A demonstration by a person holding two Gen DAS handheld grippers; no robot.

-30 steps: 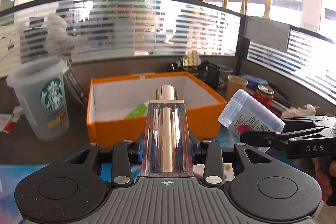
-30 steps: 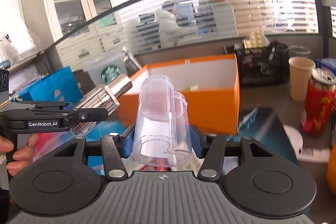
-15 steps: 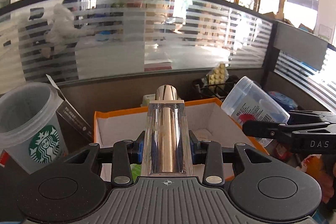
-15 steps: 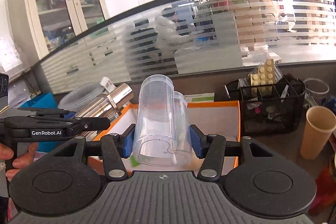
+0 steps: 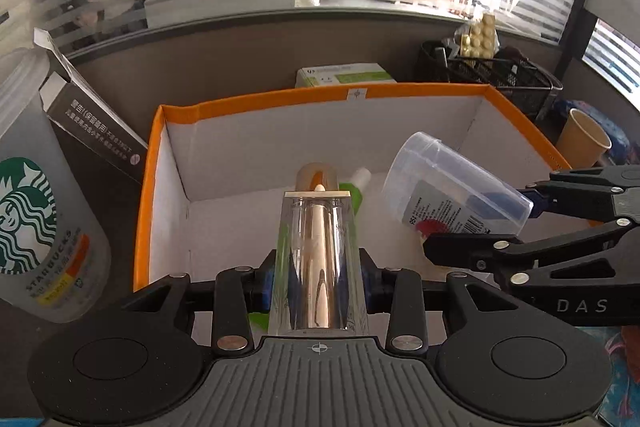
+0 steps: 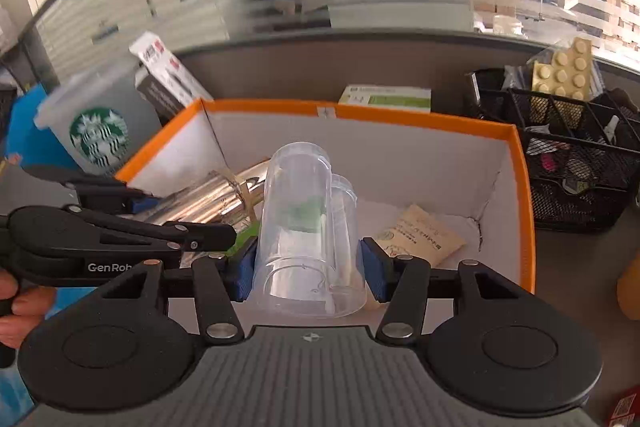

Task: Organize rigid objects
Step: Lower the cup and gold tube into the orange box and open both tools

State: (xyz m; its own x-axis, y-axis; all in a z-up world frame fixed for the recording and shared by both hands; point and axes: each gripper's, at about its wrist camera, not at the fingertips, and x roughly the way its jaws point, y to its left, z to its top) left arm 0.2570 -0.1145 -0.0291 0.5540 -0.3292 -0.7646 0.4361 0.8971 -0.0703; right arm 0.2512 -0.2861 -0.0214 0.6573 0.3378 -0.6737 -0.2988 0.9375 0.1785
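At the far left of my left wrist view stands a frosted Starbucks cup [image 5: 38,227], with a dark carton [image 5: 86,119] leaning just beside it. Next comes the orange box [image 5: 152,195], open at the top and white inside. My left gripper [image 5: 318,277] hangs over the box, its blue pads closed narrowly on a clear bottle with a chrome core [image 5: 318,259], which points forward along the fingers above the box floor. A green item [image 5: 356,195] lies partly hidden in the box beyond the bottle's tip. To the right, my right gripper [image 5: 532,223] reaches in from the side, holding a clear plastic cup [image 5: 452,191] tilted over the box interior. From the right wrist view, that gripper's blue pads [image 6: 370,267] press both sides of the cup [image 6: 306,231], which is held above the box [image 6: 524,211]. I can see a tan packet [image 6: 420,233] lying on the box floor. Behind the box rests a white and green carton [image 6: 386,99], and at the right sits a black mesh basket [image 6: 568,163] holding a cream building block [image 6: 564,71]. A paper cup [image 5: 584,143] stands outside the box's right wall.
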